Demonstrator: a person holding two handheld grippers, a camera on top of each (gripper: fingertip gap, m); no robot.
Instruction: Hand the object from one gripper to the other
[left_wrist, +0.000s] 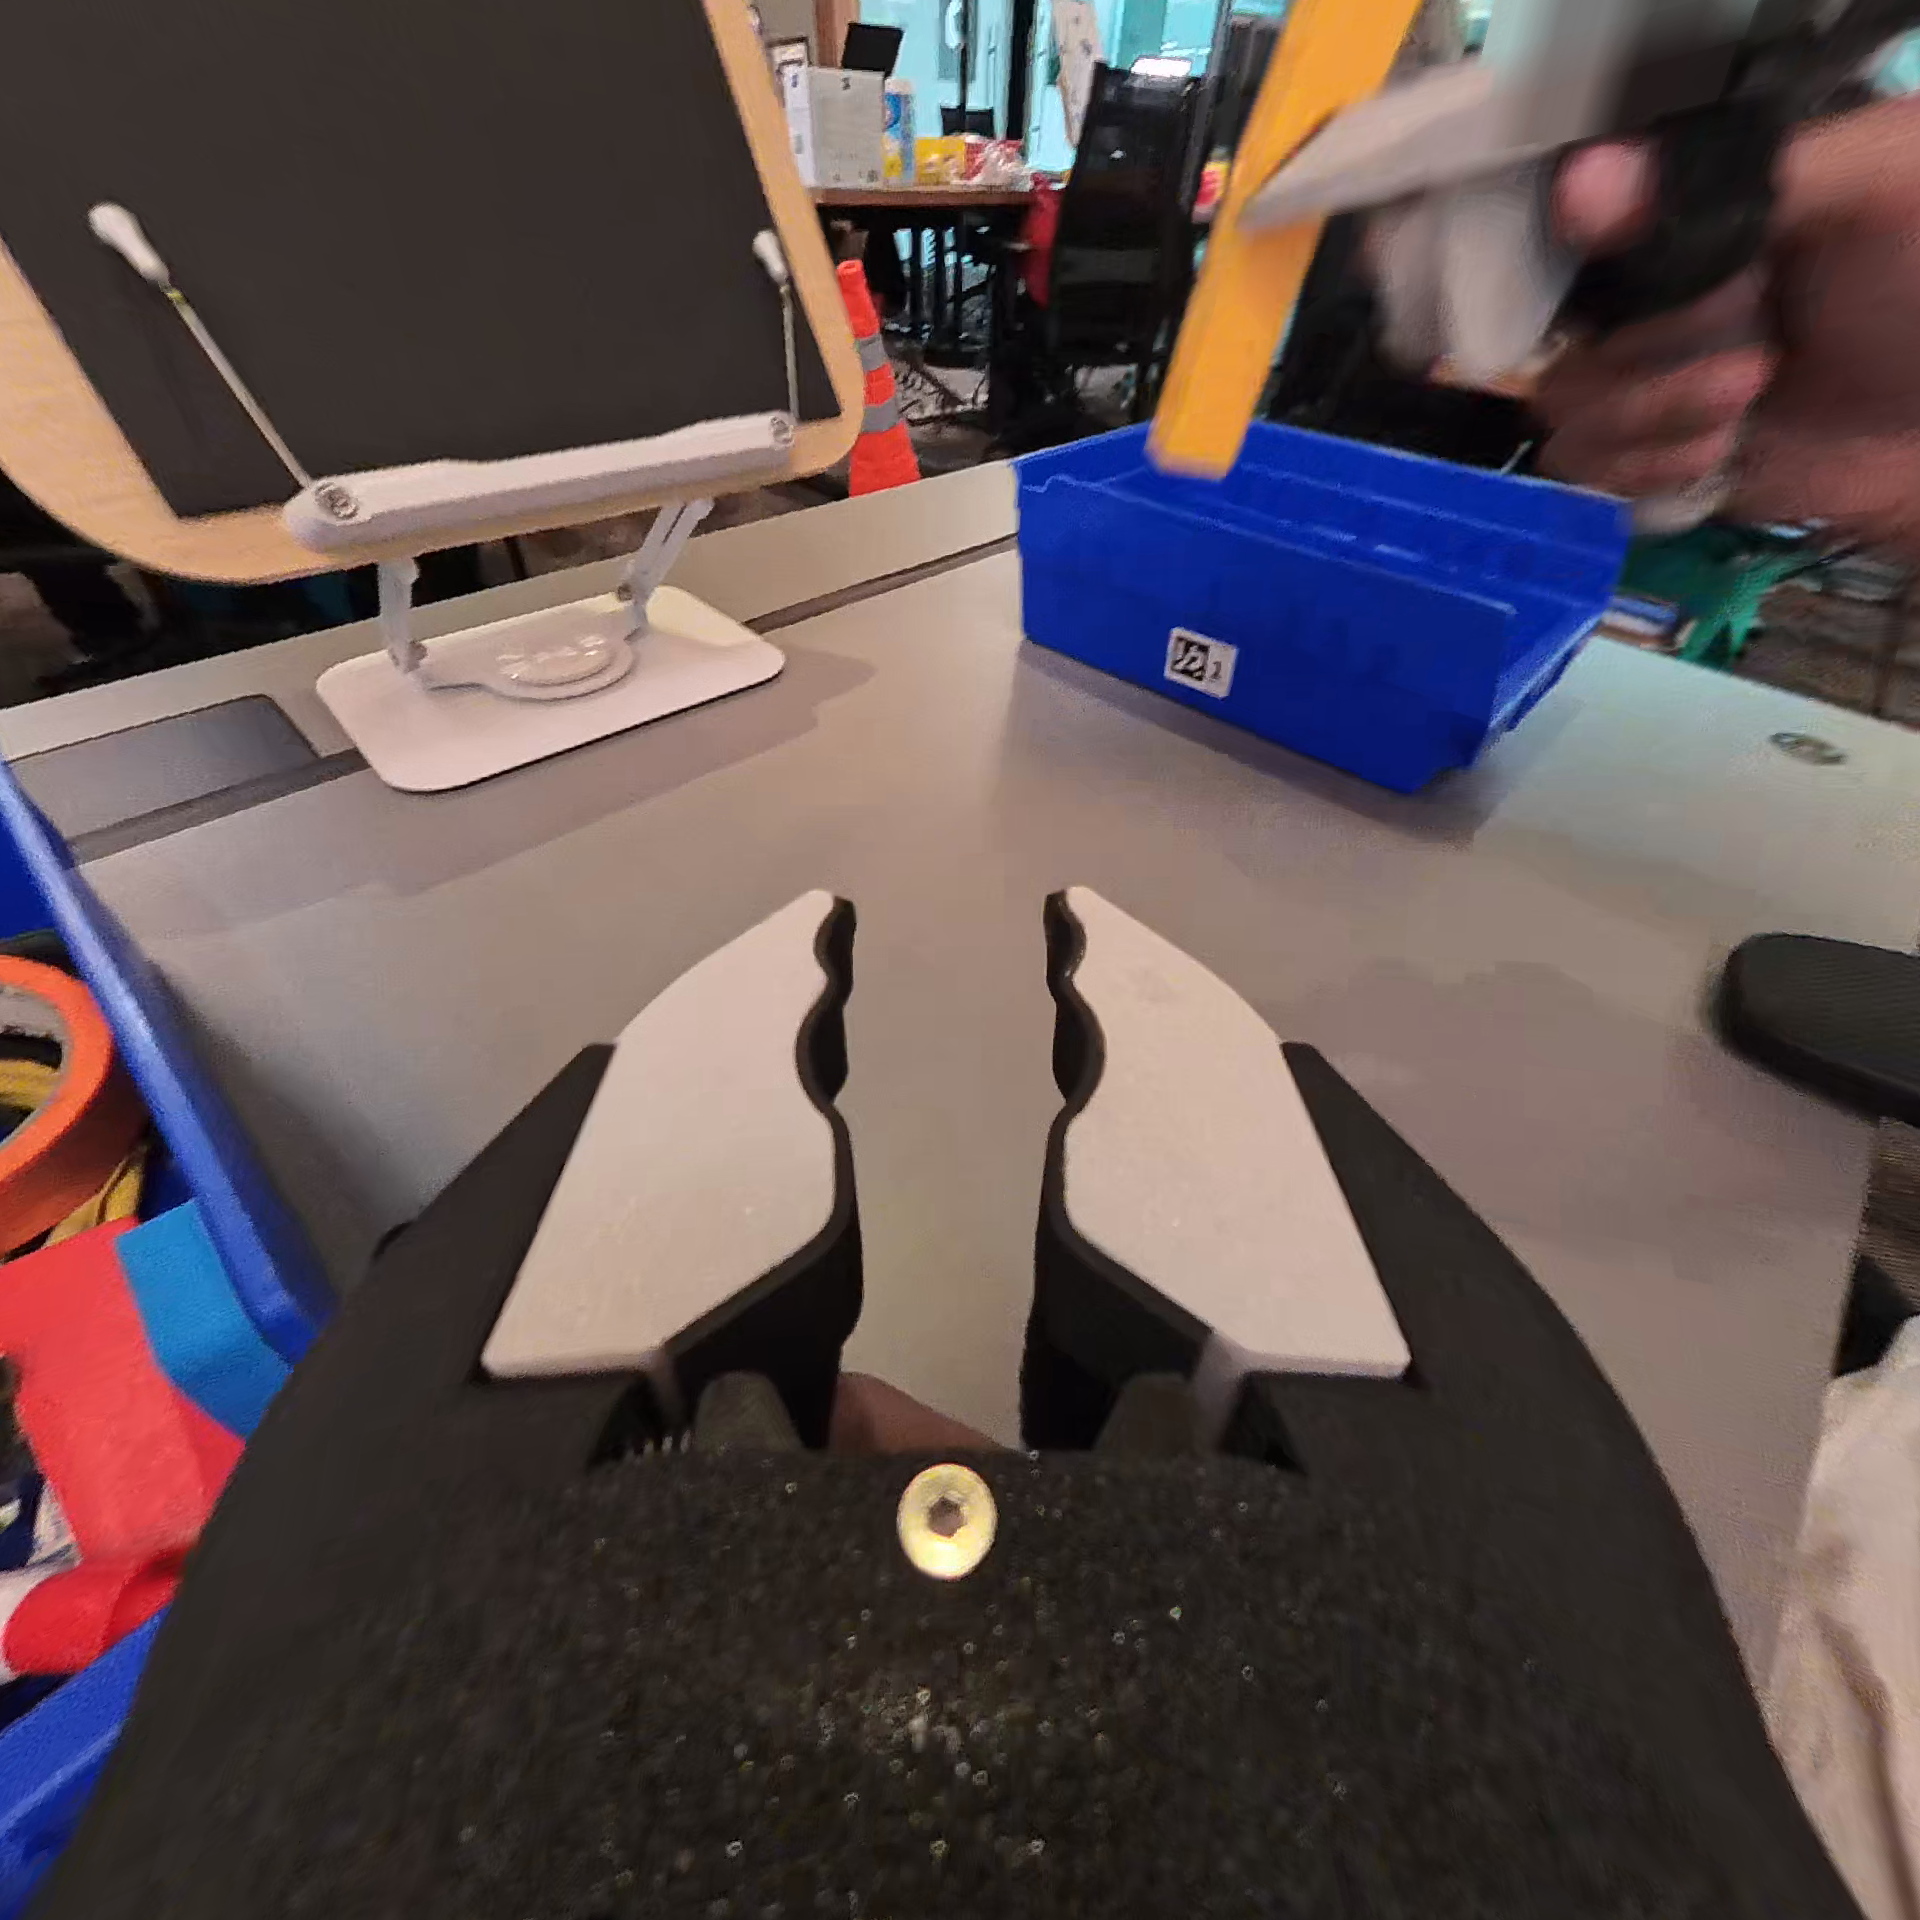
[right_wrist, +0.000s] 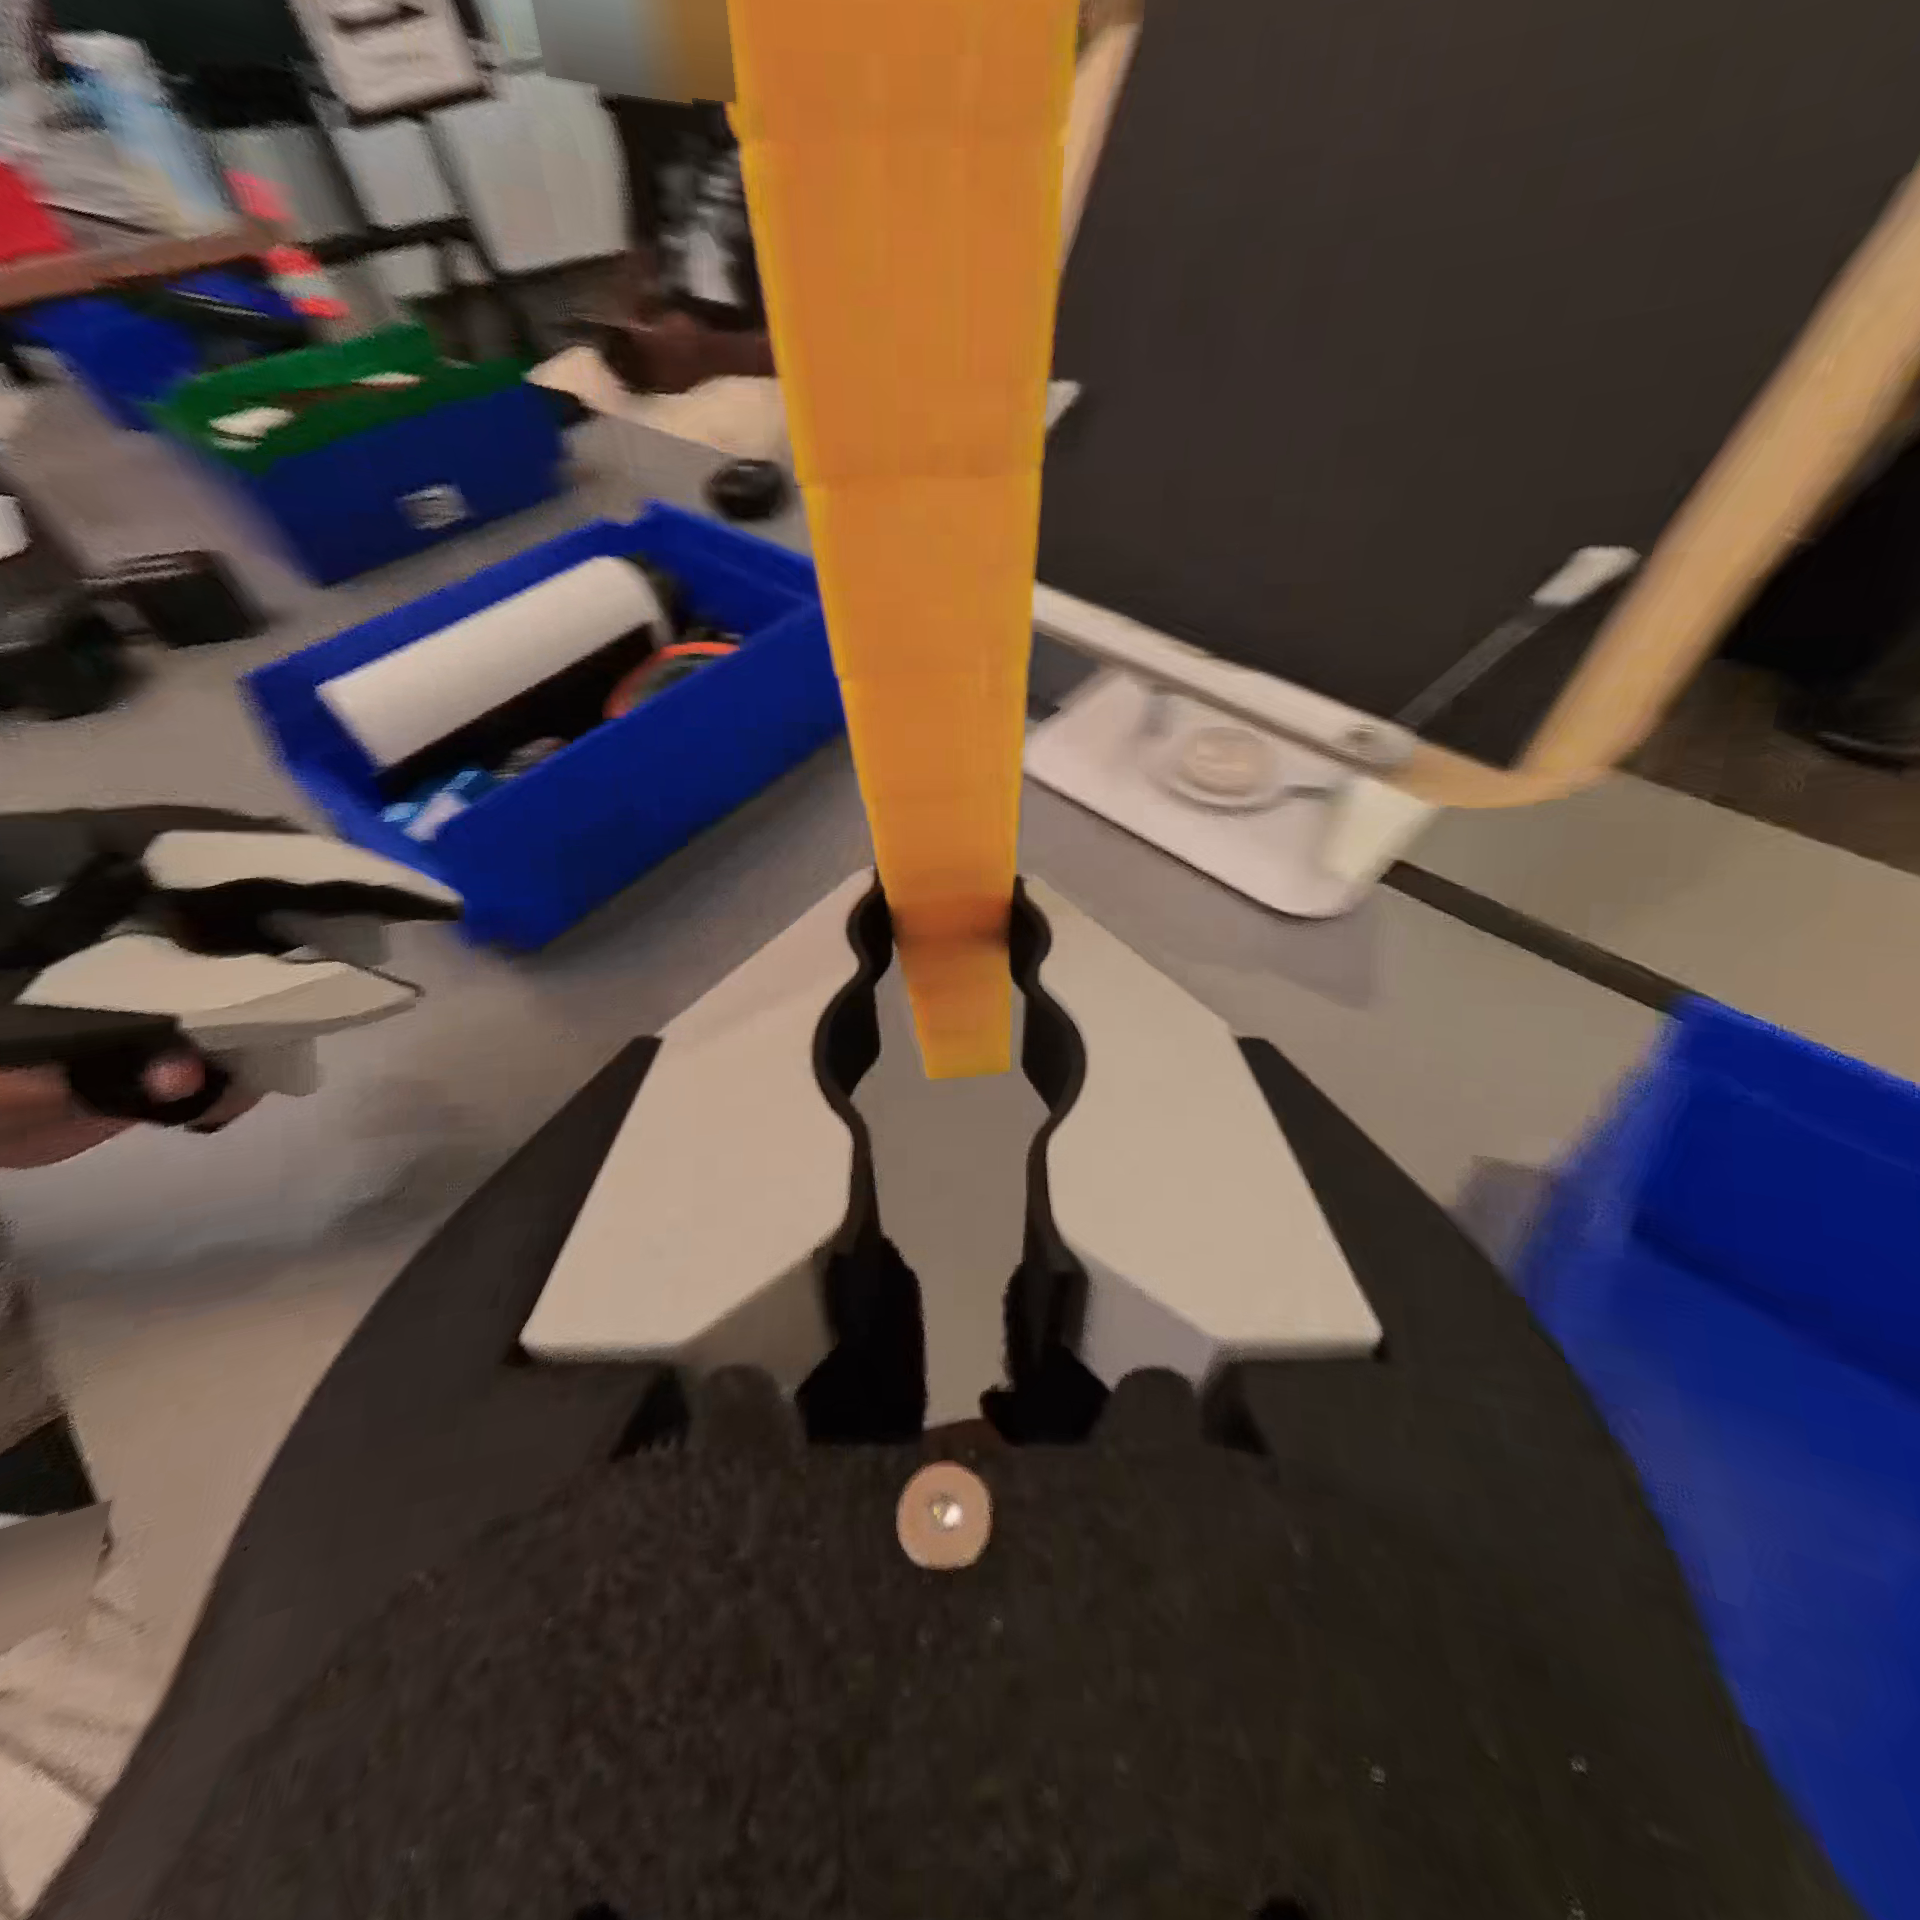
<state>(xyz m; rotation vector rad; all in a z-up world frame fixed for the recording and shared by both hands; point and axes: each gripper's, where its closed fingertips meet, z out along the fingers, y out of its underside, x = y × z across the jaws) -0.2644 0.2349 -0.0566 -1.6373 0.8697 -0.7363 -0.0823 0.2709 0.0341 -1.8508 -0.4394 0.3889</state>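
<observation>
Jaws of the right gripper (right_wrist: 945, 914) pinch the yellow bar (right_wrist: 914, 468); left gripper (left_wrist: 948, 925) seemingly gapes empty.

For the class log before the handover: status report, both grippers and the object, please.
Right gripper shut on yellow bar, held above blue bin. Left gripper open, empty, low over grey table. Nothing between them.

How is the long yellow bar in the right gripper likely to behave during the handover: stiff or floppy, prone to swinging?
The yellow bar looks stiff: it runs straight with no sag. The right gripper pinches it near one end, so the long free length may pivot or slip. Its flat sides should suit the open left gripper.
</observation>
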